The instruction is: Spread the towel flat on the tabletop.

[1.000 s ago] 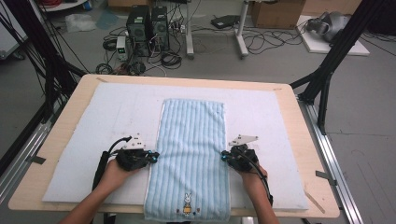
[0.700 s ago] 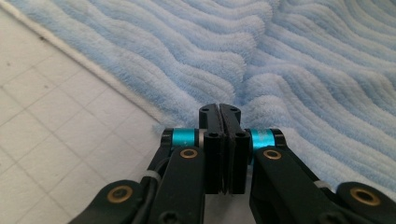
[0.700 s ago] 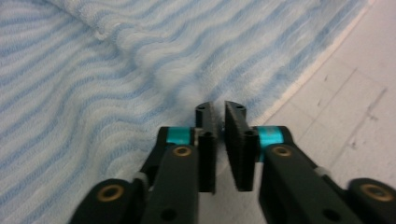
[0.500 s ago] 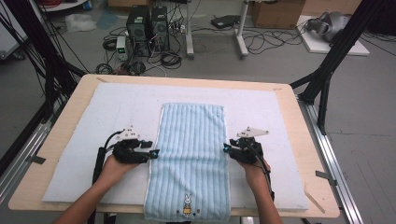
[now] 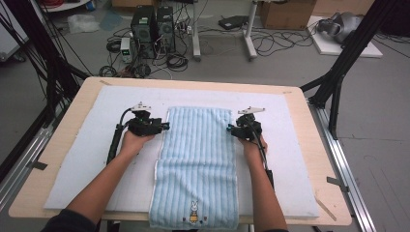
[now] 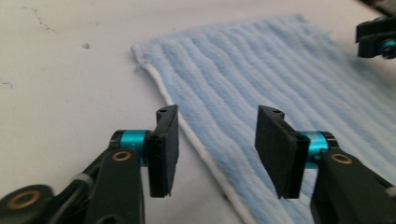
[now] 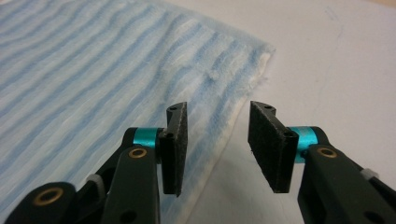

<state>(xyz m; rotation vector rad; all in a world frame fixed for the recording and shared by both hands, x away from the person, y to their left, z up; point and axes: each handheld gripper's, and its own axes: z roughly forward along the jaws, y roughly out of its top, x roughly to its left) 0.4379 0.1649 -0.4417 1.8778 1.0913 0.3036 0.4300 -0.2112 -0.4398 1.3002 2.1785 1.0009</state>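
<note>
The blue striped towel [image 5: 197, 164] lies flat on the white mat [image 5: 87, 159], its near end drooping over the table edge. It looks soft, light and limp, so it is best pinched at the hemmed side edges near the far corners. The left gripper [image 5: 164, 126] and the right gripper [image 5: 231, 128] have just been opening; their jaws stand spread, each straddling a side edge without pressing it.

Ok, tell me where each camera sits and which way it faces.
High view: above the person's side, looking forward and down at the table; forearms, left gripper, right gripper show.
Left gripper view: rides that gripper, faces the towel edge between open jaws.
Right gripper view: same, the opposite edge.
All three share the towel.
</note>
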